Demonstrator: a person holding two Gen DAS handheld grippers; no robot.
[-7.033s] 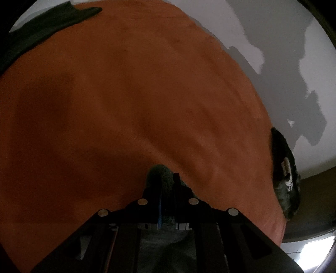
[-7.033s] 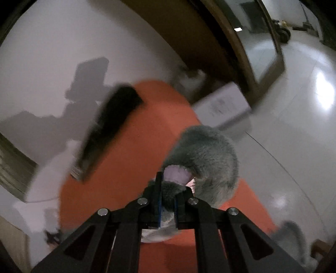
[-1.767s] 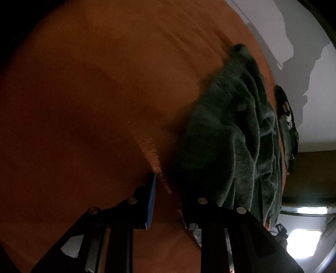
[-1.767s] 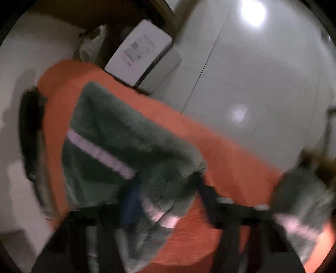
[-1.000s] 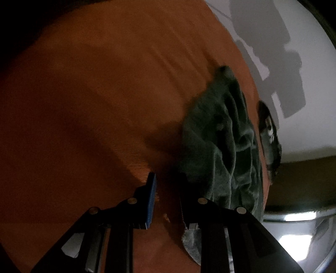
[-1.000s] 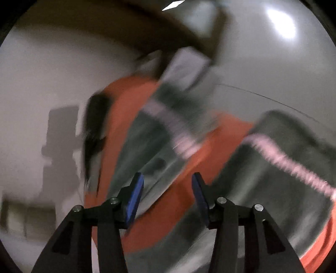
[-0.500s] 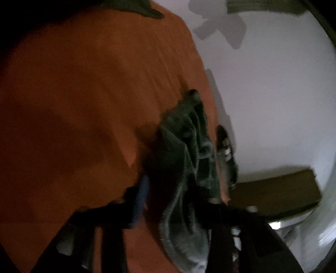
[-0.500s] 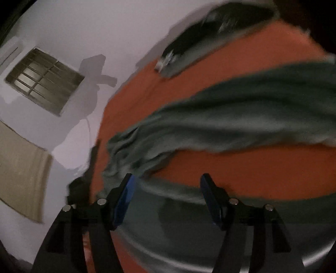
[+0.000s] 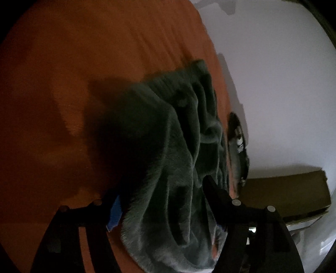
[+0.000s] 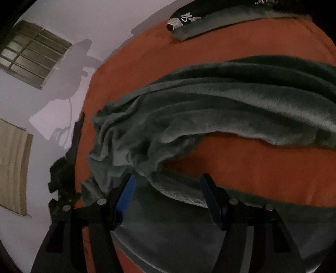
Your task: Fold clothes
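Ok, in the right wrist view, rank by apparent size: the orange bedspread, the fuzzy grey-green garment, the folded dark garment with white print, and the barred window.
1. Orange bedspread
2. Fuzzy grey-green garment
3 and 4. Folded dark garment with white print and barred window look alike, and differing distance from the camera leaves them unranked.

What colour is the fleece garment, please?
Grey-green, plain; the fleece garment shows best in the right wrist view.

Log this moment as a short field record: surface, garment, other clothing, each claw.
surface: orange cover
garment: grey-green fleece garment, rumpled and stretched across the cover
other clothing: dark printed garment at the cover's far edge, apart from the fleece
left claw: jaws opening, fleece bunched between them
right claw: open, fleece edge between the jaws, not pinched
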